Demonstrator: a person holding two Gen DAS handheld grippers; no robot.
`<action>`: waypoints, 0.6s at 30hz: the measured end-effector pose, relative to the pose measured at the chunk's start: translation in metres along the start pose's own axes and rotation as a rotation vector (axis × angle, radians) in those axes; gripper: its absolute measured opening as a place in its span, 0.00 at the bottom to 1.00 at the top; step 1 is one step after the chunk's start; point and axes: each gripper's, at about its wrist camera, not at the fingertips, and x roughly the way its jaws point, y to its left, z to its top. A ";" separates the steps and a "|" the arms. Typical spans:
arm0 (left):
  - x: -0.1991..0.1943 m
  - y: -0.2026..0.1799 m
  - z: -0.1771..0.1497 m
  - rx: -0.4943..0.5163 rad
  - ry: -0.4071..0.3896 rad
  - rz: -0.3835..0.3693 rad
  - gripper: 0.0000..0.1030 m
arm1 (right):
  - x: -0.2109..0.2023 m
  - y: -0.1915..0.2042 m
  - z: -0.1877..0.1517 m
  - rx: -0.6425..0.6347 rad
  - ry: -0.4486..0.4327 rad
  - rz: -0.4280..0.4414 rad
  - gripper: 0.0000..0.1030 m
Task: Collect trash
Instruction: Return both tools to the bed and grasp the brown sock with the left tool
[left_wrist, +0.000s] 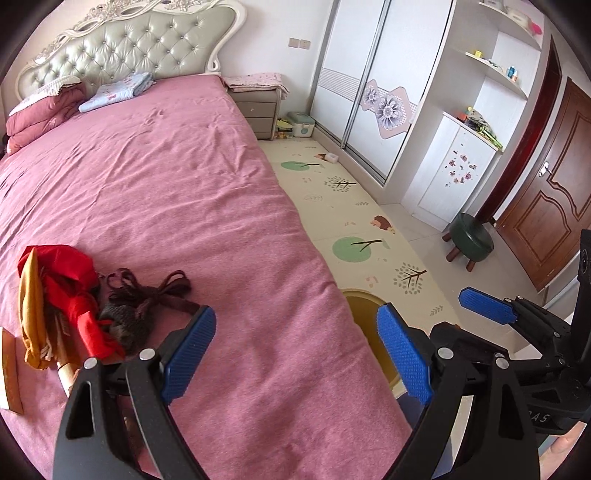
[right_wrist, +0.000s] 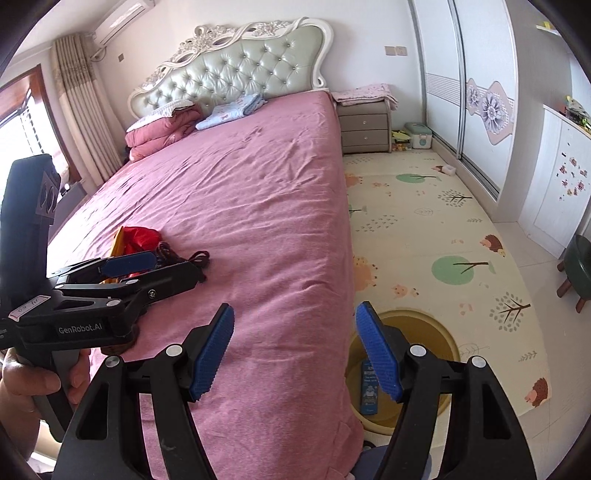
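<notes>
Both the left gripper (left_wrist: 295, 350) and the right gripper (right_wrist: 295, 354) are released and hold nothing. The red and yellow cloth heap (left_wrist: 55, 295) lies left of the left jaws; it looks soft and light, so pinch a bunched fold

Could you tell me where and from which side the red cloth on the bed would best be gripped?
Probably at the raised, bunched top of the red cloth, coming down from above. It stands proud of the yellow fabric and dark knitted item lying against it, so the open left tongs could likely pinch it alone.
</notes>
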 end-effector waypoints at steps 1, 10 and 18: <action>-0.004 0.007 -0.003 -0.007 -0.005 0.012 0.86 | 0.002 0.007 0.001 -0.010 0.001 0.008 0.65; -0.038 0.073 -0.032 -0.097 -0.024 0.099 0.86 | 0.023 0.071 -0.004 -0.088 0.039 0.084 0.65; -0.056 0.120 -0.061 -0.155 -0.011 0.164 0.86 | 0.039 0.116 -0.006 -0.130 0.051 0.138 0.63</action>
